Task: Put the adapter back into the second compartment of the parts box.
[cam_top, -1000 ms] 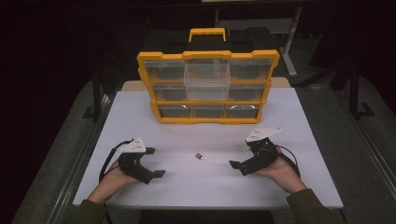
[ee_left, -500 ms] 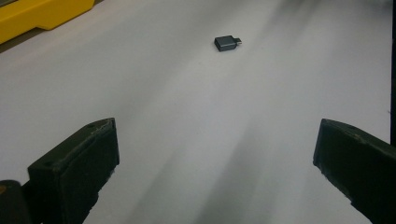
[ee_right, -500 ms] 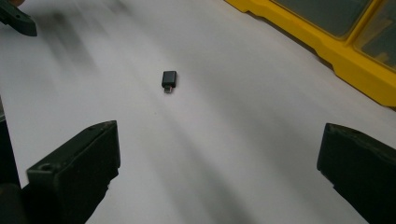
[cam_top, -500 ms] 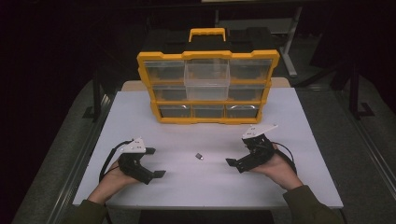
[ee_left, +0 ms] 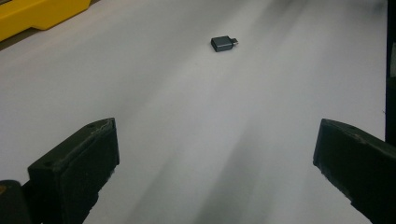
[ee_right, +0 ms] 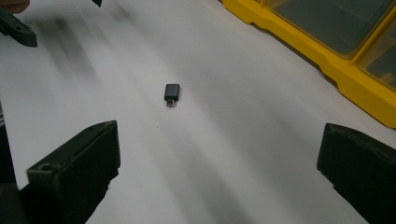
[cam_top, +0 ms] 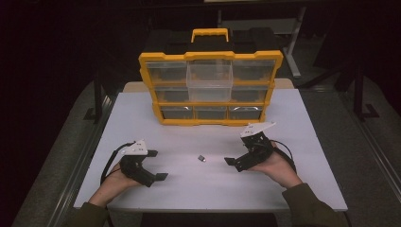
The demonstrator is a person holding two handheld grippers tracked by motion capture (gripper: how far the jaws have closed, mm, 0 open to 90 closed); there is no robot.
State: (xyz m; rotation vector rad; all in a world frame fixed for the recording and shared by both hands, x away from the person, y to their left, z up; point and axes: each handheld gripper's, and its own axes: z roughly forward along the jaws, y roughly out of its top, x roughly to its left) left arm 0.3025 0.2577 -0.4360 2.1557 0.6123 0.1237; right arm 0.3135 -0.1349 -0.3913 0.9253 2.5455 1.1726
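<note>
This looks like a workshop or lab bench. A plain white table point(cam_top: 142, 109) stands in a dark room, with metal stand legs point(cam_top: 295, 47) and floor frames around it. At the table's far edge sits a yellow parts organiser point(cam_top: 210, 87) with clear plastic drawers and a carry handle (the kind used for screws and small hardware).

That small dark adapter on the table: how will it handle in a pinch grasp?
The adapter looks rigid and boxy, so probably stiff and unlikely to roll. It lies flat and low, so jaws may skid over it. Being tiny, it is likely light and may slide if nudged.
</note>
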